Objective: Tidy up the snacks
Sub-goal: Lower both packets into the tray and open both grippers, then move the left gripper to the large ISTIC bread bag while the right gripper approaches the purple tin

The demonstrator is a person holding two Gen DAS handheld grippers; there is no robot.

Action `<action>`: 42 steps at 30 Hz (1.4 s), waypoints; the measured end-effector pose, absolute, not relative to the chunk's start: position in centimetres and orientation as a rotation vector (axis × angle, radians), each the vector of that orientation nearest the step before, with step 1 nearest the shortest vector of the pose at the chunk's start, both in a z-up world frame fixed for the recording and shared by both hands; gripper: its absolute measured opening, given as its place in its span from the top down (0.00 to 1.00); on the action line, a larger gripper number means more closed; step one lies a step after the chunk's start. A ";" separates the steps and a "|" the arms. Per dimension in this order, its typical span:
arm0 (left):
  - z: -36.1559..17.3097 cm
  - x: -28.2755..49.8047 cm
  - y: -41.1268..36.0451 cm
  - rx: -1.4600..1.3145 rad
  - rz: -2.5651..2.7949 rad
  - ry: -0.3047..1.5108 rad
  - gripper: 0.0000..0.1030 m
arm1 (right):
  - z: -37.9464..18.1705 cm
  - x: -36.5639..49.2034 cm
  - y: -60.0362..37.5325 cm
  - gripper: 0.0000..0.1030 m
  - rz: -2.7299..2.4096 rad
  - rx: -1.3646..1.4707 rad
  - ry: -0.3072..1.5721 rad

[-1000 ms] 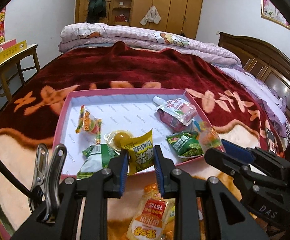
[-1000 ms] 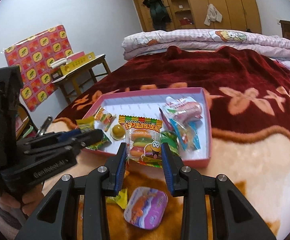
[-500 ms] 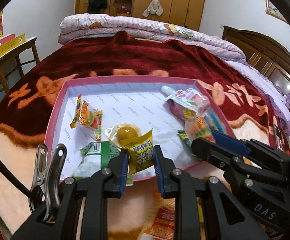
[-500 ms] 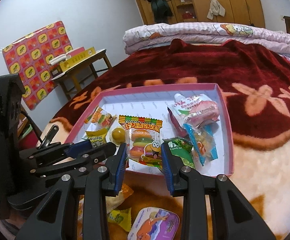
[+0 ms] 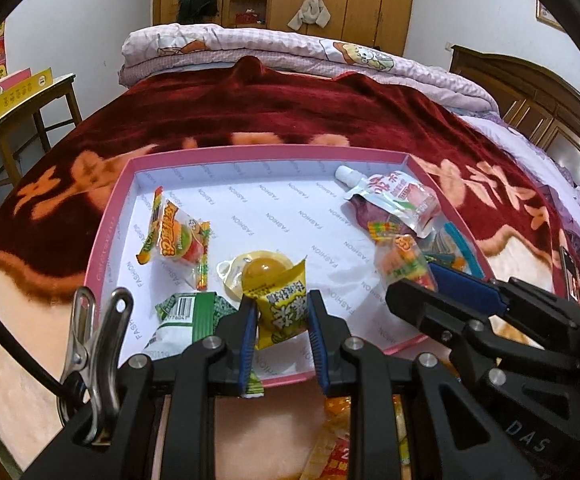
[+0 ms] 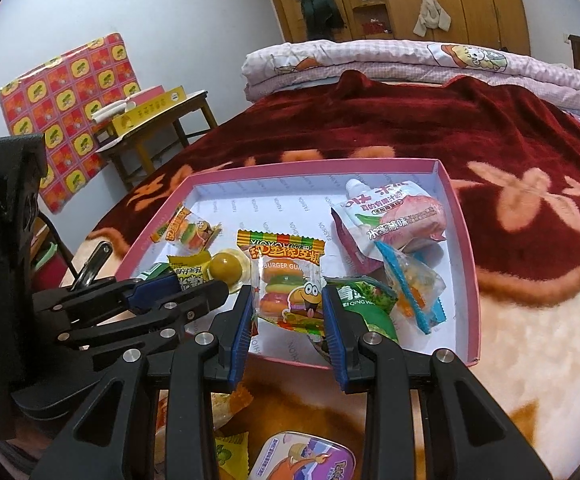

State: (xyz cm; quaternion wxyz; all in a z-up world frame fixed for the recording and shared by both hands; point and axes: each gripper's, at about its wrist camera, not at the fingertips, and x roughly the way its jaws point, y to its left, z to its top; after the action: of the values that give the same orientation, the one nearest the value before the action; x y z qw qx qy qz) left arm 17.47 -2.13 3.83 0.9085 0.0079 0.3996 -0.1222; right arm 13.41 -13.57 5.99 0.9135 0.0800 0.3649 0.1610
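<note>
Left tool (image 5: pixel 282 320): its 2 blue pads are pinching a small yellow crinkled snack packet with green lettering (image 5: pixel 280 308), holding it over the near edge of the box.
Right tool (image 6: pixel 288 318): its pads are gripping a clear gummy-burger packet with a striped top band (image 6: pixel 288 280) by both sides, above the near part of the box.
Box: a shallow pink cardboard box with a white printed lining (image 5: pixel 108 224) is lying on the bed's dark red and cream floral blanket (image 5: pixel 290 108).
Left part of the box: 1 more small burger-candy packet (image 5: pixel 178 236) is lying flat, with a green and white snack bag (image 5: pixel 182 320) nearer the front edge.
Middle of the box: a round yellow jelly cup (image 5: pixel 264 270) is sitting just behind the held yellow packet.
Right part of the box: a pink and white spouted drink pouch (image 6: pixel 393 216) is resting on its side; a clear packet with blue edges (image 6: pixel 413 284) is lying against it, and a green leafy-print bag (image 6: pixel 365 300) is sitting just beside the right tool's pad.
Outside the box: a purple oval tin with a cartoon picture (image 6: pixel 301 458) and a few yellow wrappers (image 6: pixel 232 452) are lying on the blanket in front of it.
</note>
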 end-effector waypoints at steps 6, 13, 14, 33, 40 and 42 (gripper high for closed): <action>4.4 17.3 -1.9 -0.011 -0.252 0.832 0.67 | 6.1 13.4 -14.0 0.65 0.331 0.191 0.746; 5.0 16.5 -1.8 -0.010 -0.236 0.822 0.64 | 6.6 12.9 -14.5 0.64 0.330 0.205 0.711; 5.1 16.5 -1.8 -0.011 -0.237 0.820 0.64 | 6.7 12.8 -14.6 0.64 0.330 0.209 0.708; 7.5 12.9 -1.1 -0.023 -0.240 0.790 0.62 | 8.4 9.8 -16.7 0.64 0.308 0.255 0.683; 7.4 11.6 -1.4 -0.013 -0.247 0.801 0.62 | 8.2 8.4 -17.0 0.64 0.298 0.252 0.706; 7.4 11.2 -1.3 -0.012 -0.249 0.803 0.62 | 8.1 8.0 -17.0 0.64 0.299 0.245 0.713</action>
State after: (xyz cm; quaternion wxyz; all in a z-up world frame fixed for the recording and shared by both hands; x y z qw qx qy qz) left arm 11.16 -1.35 7.35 0.9130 -0.0056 0.3897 -0.1209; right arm 8.04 -17.01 8.08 0.9189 0.1192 0.3467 0.1455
